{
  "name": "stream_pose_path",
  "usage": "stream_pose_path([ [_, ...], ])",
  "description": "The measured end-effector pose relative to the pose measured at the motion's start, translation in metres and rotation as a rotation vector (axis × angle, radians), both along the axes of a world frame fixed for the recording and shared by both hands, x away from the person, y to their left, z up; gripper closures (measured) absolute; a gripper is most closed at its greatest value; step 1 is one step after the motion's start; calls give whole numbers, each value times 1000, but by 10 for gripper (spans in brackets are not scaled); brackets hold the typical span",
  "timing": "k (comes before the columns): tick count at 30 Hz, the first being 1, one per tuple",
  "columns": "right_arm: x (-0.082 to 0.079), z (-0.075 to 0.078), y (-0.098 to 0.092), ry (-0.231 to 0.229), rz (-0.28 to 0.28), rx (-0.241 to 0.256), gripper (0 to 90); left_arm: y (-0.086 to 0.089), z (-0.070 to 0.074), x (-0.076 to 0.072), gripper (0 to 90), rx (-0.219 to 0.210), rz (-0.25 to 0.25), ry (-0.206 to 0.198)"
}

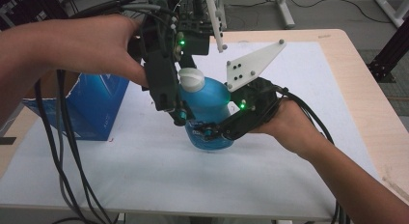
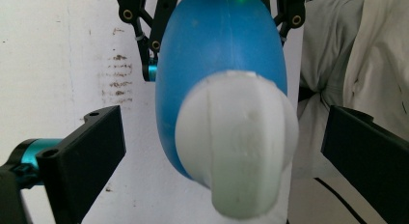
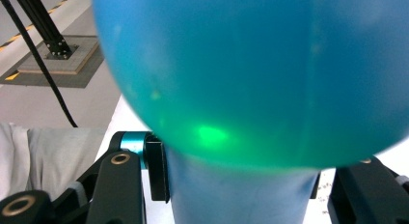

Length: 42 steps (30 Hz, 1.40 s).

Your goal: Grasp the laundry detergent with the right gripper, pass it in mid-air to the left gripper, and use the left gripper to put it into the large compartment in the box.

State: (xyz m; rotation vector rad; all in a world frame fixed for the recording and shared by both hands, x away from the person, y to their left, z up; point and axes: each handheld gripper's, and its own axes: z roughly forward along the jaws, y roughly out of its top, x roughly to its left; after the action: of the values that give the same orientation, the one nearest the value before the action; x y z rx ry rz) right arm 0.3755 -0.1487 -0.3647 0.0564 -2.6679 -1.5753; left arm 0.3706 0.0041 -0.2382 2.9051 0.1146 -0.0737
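A blue plastic bottle [image 1: 208, 105] with a white cap [image 1: 192, 80] stood near the middle of the table [image 1: 337, 45], on its white cover, just right of a blue cardboard box [image 1: 94, 108]. The right gripper [image 1: 212, 132] was clenched on the bottle's lower body, its black jaws pressed to either side, as the right gripper view confirmed. The left gripper [image 1: 179, 119] came down from above with its jaws released, standing wide apart on either side of the cap and touching nothing.

The bottle looked smooth, glossy and rounded, bulging at the shoulder and narrower below. It was probably fairly light and slightly yielding under pressure, and its slick curved wall could slip in a loose grip. The narrow lower section seemed the safer place to steady it. The cap was matte white, oval, with a raised ridge across its top; that flattened shape should give flat jaws a firm purchase on its two broad sides.
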Motion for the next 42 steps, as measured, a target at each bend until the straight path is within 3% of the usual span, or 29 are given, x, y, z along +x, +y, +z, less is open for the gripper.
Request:
stream_pose_path([
  [20,0,4,1,9,-10,-1,448,-15,-10,4,26,37,-37,-9],
  [22,0,4,1,11,-10,-1,448,-15,-9,3,120,32,-42,-7],
  [42,0,5,1,7,-11,14,448,-13,-6,1,229,31,-56,-31],
])
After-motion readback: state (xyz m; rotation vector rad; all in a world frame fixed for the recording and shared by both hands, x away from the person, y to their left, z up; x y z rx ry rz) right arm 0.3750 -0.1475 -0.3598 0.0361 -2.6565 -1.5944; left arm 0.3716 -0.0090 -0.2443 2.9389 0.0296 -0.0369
